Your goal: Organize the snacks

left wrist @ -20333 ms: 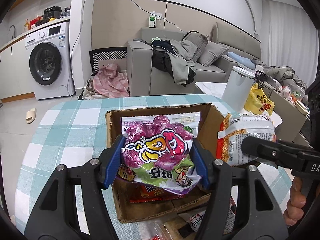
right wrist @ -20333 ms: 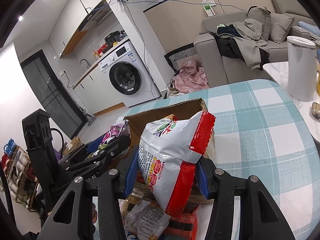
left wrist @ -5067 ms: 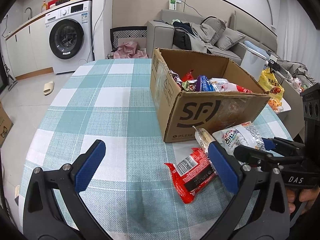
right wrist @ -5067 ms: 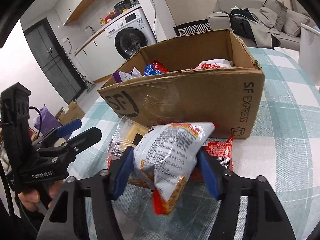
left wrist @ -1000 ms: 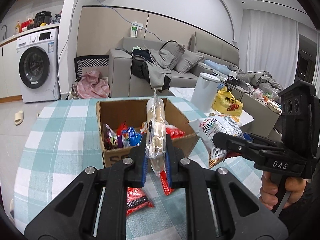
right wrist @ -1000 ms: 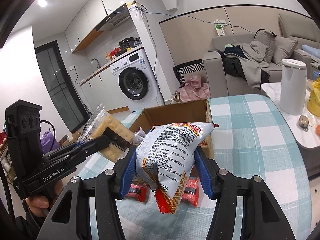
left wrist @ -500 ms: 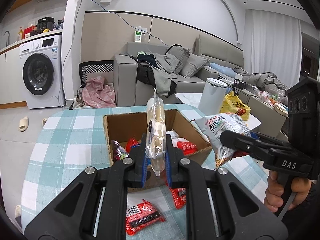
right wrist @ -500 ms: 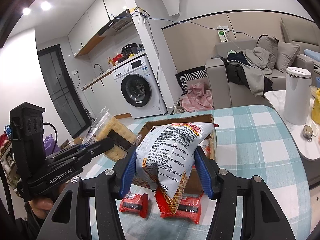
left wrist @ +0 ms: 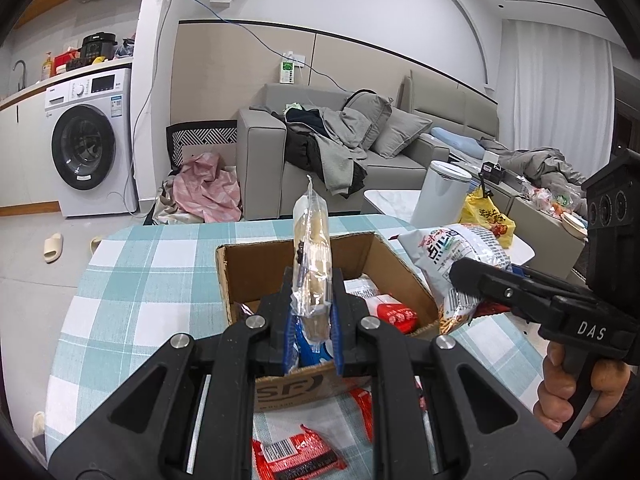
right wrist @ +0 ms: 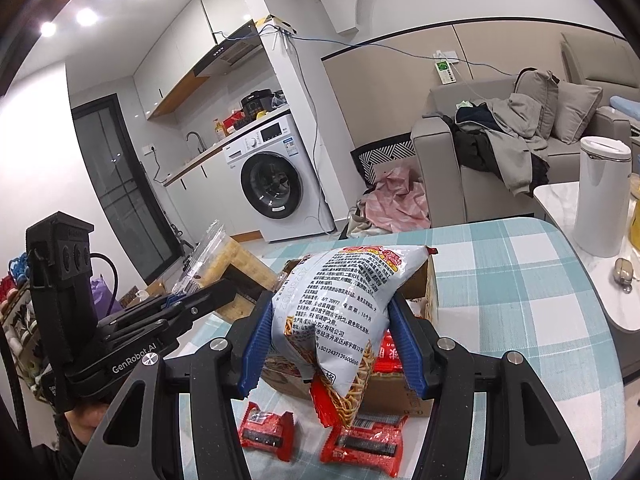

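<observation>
My left gripper is shut on a clear-wrapped pack of biscuits, held upright over the near part of an open cardboard box. The box holds several snack packs, among them a red and white one. My right gripper is shut on a white and red bag of noodle snacks, which hangs above the box's near edge. In the left wrist view that bag hovers at the box's right corner. Red packets lie on the checked tablecloth in front of the box.
The round table has a teal and white checked cloth. A small red packet lies at its near edge. A low white table with a tall white bin stands to the right. Sofa and washing machine stand behind.
Both grippers have moved forward over the box with their packs still held. The box now sits lower and nearer in both views.
</observation>
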### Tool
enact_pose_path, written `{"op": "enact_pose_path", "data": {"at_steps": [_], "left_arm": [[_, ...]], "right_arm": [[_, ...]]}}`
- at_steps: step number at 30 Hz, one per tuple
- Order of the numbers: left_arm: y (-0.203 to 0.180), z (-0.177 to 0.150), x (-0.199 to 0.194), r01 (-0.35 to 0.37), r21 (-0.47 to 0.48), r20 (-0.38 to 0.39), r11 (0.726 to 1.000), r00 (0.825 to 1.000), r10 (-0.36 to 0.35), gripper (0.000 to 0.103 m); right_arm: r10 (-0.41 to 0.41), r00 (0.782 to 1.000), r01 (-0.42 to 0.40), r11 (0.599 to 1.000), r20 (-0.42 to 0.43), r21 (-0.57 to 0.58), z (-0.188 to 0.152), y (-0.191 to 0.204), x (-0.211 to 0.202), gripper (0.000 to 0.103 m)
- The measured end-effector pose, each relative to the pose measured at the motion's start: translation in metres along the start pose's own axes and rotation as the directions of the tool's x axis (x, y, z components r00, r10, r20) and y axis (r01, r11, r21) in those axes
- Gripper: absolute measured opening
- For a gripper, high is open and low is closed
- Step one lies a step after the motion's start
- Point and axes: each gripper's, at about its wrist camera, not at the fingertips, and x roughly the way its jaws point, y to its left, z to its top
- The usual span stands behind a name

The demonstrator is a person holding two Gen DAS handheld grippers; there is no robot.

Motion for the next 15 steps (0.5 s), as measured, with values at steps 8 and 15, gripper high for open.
{"op": "enact_pose_path", "data": {"at_steps": [8,15], "left_arm": [[0.006,0.008,0.031,-0.009,0.000,-0.024,1.000,1.000,0.009,0.012],[0.011,0.009,0.060,-0.011,0.002,-0.056,1.000,0.998,0.011,0.012]], "right_arm": [[-0.007,1.000,0.007,1.000,-0.015,0.017,0.006,-0.006,0.023,0.057],[-0.013,0.999,0.015,0.999,-0.044,0.041,0.005,-0.015,0.042,0.057]]}}
